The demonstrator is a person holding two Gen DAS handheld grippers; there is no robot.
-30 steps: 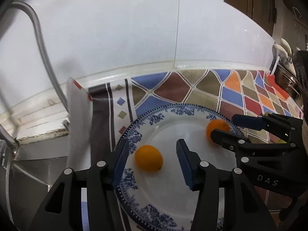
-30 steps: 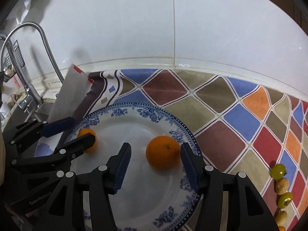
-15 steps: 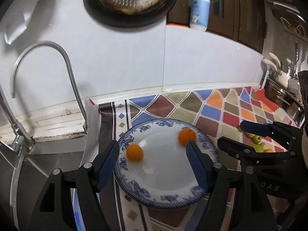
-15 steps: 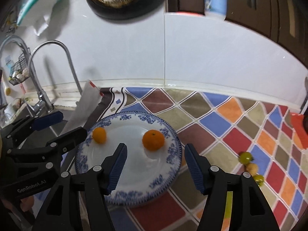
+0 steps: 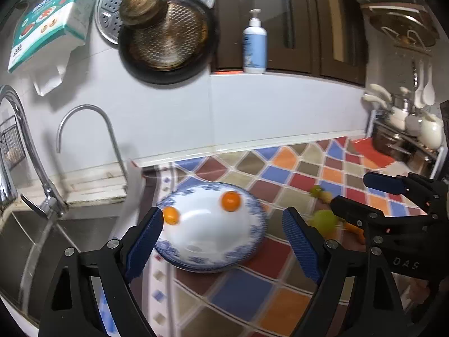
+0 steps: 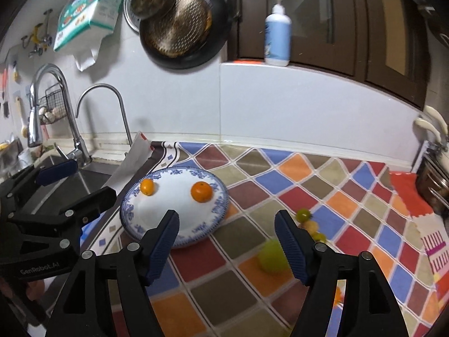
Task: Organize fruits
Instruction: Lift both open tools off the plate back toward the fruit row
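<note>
A blue-and-white plate [image 5: 254, 234] [image 6: 219, 210] rests on the chequered counter cloth and carries two oranges: a small one [image 5: 171, 215] [image 6: 147, 186] on its left side and a bigger one [image 5: 231, 201] [image 6: 201, 191] on its right. Both grippers hover back from the plate, and their jaws are opening with nothing between them. The left gripper [image 5: 223, 233] frames the plate; the right gripper [image 6: 226, 237] sits near the plate's front right edge. A yellow-green fruit [image 6: 271, 255] [image 5: 325, 220] and small green and yellow fruits [image 6: 304, 215] [image 5: 320, 192] lie on the cloth to the right.
A sink [image 5: 16, 241] with two taps [image 6: 49, 112] lies left of the plate. Pans [image 5: 165, 36] and a tissue box [image 5: 53, 19] hang on the white wall, a pump bottle [image 6: 277, 36] stands on the ledge, and a dish rack [image 5: 407, 129] sits far right.
Both grippers pulled back and up from the plate, letting go of the oranges, which stay on it. Their jaws spread wider, and the wall, pans and loose fruits came into view.
</note>
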